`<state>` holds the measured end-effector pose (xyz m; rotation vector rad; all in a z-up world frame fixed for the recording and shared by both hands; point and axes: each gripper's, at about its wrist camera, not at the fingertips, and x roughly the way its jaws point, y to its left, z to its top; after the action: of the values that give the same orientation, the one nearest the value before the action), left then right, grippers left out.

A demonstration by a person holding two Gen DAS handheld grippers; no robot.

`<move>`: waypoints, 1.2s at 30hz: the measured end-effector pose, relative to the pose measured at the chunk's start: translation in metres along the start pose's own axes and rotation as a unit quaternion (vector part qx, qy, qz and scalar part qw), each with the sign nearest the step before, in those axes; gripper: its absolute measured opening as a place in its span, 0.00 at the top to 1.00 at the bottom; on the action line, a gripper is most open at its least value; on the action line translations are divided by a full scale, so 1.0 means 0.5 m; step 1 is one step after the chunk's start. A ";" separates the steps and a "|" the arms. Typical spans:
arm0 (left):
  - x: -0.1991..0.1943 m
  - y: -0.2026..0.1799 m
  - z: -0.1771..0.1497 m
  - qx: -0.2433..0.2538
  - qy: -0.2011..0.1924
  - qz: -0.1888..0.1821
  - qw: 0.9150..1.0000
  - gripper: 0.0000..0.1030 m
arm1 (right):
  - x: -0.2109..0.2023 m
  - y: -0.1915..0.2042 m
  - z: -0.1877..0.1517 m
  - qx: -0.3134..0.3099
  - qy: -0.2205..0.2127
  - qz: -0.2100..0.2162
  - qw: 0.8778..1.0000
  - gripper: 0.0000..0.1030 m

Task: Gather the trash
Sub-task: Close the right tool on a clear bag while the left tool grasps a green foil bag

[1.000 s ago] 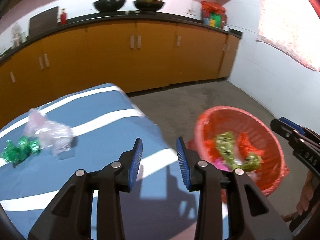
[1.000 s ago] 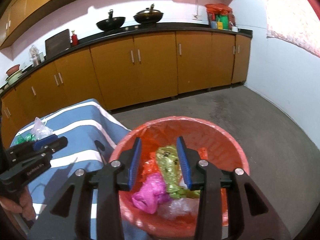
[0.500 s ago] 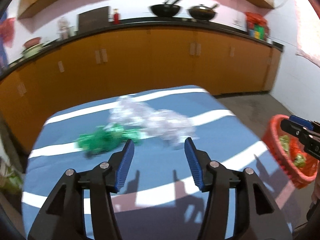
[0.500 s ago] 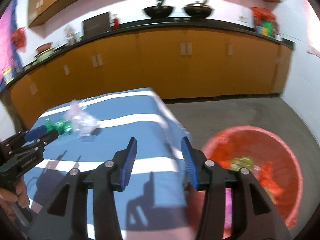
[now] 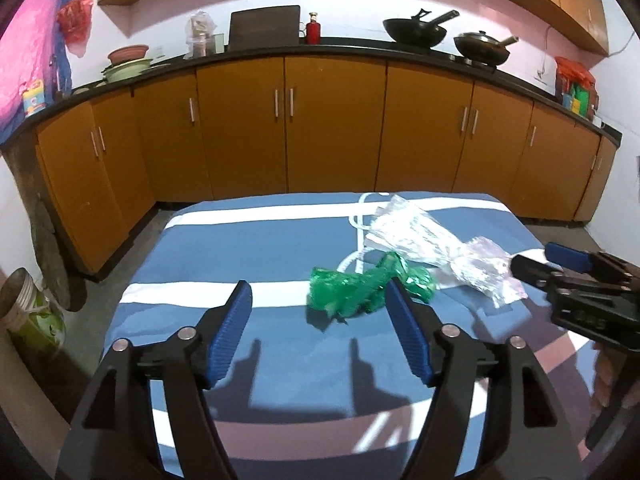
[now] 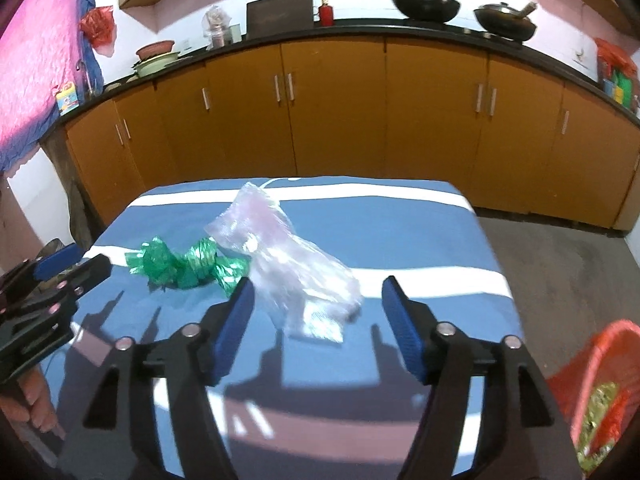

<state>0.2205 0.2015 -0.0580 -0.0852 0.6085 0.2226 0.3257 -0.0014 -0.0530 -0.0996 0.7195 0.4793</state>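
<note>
Nearest the cameras, the left gripper (image 5: 318,332) and right gripper (image 6: 318,322) both hang over the striped table (image 5: 248,248) with jaws opening and nothing between them. Just beyond the left one, mid-table, lies the green wrapper (image 5: 360,290); touching it toward the right edge lies the clear plastic bag (image 6: 288,264), ahead of the right gripper. Each should probably drop squarely over its own piece before pinching, taking a thick fold. The red basket (image 6: 588,360) waits off the table's right side.

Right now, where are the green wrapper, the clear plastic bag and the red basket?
green wrapper (image 5: 360,288): left wrist view, middle of the crumpled foil.
clear plastic bag (image 6: 288,264): right wrist view, centre of the bag.
red basket (image 6: 600,364): right wrist view, its near rim.
</note>
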 end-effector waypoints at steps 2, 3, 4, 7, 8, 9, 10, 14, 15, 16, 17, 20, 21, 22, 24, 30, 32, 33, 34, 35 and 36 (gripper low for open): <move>0.005 0.009 0.003 -0.005 -0.001 -0.003 1.000 0.28 | 0.030 0.001 0.006 -0.005 0.012 -0.010 1.000 0.33; 0.010 0.012 0.005 -0.008 -0.001 -0.006 1.000 0.26 | 0.046 -0.002 0.008 -0.003 0.021 -0.012 1.000 0.33; 0.015 0.014 0.006 -0.010 0.000 -0.008 1.000 0.25 | 0.054 -0.003 0.008 -0.001 0.026 -0.012 1.000 0.33; 0.033 0.016 0.010 -0.007 0.007 -0.013 1.000 0.25 | 0.081 -0.008 0.000 -0.001 0.050 -0.011 0.999 0.47; 0.036 0.016 0.011 -0.005 0.009 -0.014 1.000 0.24 | 0.088 -0.009 -0.005 -0.005 0.062 -0.011 0.998 0.67; 0.043 0.010 0.013 0.001 0.012 -0.016 1.000 0.24 | 0.091 -0.010 -0.009 -0.006 0.068 -0.009 0.998 0.78; 0.047 0.007 0.013 0.006 0.014 -0.017 1.000 0.24 | 0.090 -0.012 -0.013 -0.007 0.071 -0.006 0.997 0.84; 0.062 -0.017 0.011 0.031 0.023 -0.016 0.999 0.24 | 0.056 -0.037 -0.030 0.013 0.053 -0.019 0.998 0.93; 0.064 -0.024 0.011 0.037 0.025 -0.017 0.999 0.24 | 0.047 -0.048 -0.034 0.025 0.049 -0.021 0.998 0.93; 0.065 -0.030 0.010 0.041 0.026 -0.018 0.999 0.24 | 0.039 -0.059 -0.038 0.036 0.047 -0.022 0.998 0.93; 0.067 -0.036 0.010 0.045 0.027 -0.018 0.998 0.24 | 0.027 -0.072 -0.045 0.048 0.046 -0.022 0.998 0.93; 0.076 -0.060 0.011 0.059 0.030 -0.015 0.998 0.26 | 0.008 -0.088 -0.060 0.058 0.049 -0.020 0.997 0.93; 0.082 -0.066 0.012 0.064 0.034 -0.012 0.997 0.32 | 0.005 -0.089 -0.064 0.058 0.051 -0.020 0.997 0.93; 0.087 -0.072 0.013 0.067 0.039 -0.007 0.997 0.41 | -0.001 -0.093 -0.069 0.060 0.052 -0.020 0.997 0.93; 0.109 -0.070 0.013 0.061 0.064 -0.004 0.996 0.58 | -0.013 -0.094 -0.075 0.063 0.052 -0.019 0.996 0.93; 0.115 -0.043 0.004 0.012 0.089 -0.032 0.995 0.94 | -0.053 -0.097 -0.080 0.060 0.040 -0.019 0.997 0.93; 0.095 -0.046 0.003 0.016 0.080 -0.035 0.996 0.95 | -0.067 -0.096 -0.085 0.057 0.034 -0.019 0.998 0.93; 0.083 -0.049 0.002 0.020 0.076 -0.036 0.996 0.95 | -0.075 -0.097 -0.085 0.057 0.032 -0.019 0.998 0.93; 0.074 -0.050 0.001 0.021 0.072 -0.036 0.996 0.95 | -0.085 -0.096 -0.087 0.056 0.029 -0.019 0.998 0.93; 0.063 -0.051 0.000 0.021 0.069 -0.037 0.997 0.95 | -0.090 -0.098 -0.088 0.056 0.028 -0.019 0.998 0.93; 0.053 -0.050 -0.001 0.019 0.068 -0.039 0.997 0.95 | -0.099 -0.097 -0.089 0.057 0.026 -0.018 0.998 0.93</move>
<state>0.2472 0.1820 -0.0732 -0.0871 0.7424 0.1308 0.2886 -0.0745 -0.0579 -0.0181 0.7923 0.4013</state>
